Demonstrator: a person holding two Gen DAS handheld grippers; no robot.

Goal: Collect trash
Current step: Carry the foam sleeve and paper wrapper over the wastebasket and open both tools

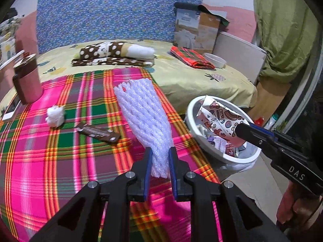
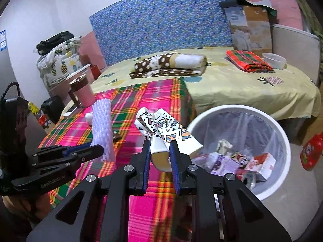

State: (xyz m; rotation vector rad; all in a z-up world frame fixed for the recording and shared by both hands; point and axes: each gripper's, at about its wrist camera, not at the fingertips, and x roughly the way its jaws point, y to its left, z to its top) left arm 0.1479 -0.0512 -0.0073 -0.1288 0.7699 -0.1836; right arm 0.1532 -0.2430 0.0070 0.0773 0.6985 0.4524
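Note:
My left gripper (image 1: 159, 157) is shut on the near end of a white foam net sleeve (image 1: 143, 117), held above the plaid cloth; it also shows in the right wrist view (image 2: 102, 129). My right gripper (image 2: 160, 151) is shut on a crushed paper cup with cartoon print (image 2: 167, 133), next to the white trash bin's rim (image 2: 201, 119). In the left wrist view the cup (image 1: 220, 119) hangs over the bin (image 1: 191, 109). A crumpled white tissue (image 1: 55, 116) and a brown wrapper (image 1: 99, 134) lie on the cloth.
The bin holds several pieces of trash (image 2: 238, 159). A pink mug with brown lid (image 1: 27, 79) and a phone (image 1: 11, 109) sit at the cloth's left. Behind lie folded blankets (image 1: 115, 53), a red plaid cloth (image 1: 191, 57), a white bowl (image 1: 215, 59) and a box (image 1: 196, 30).

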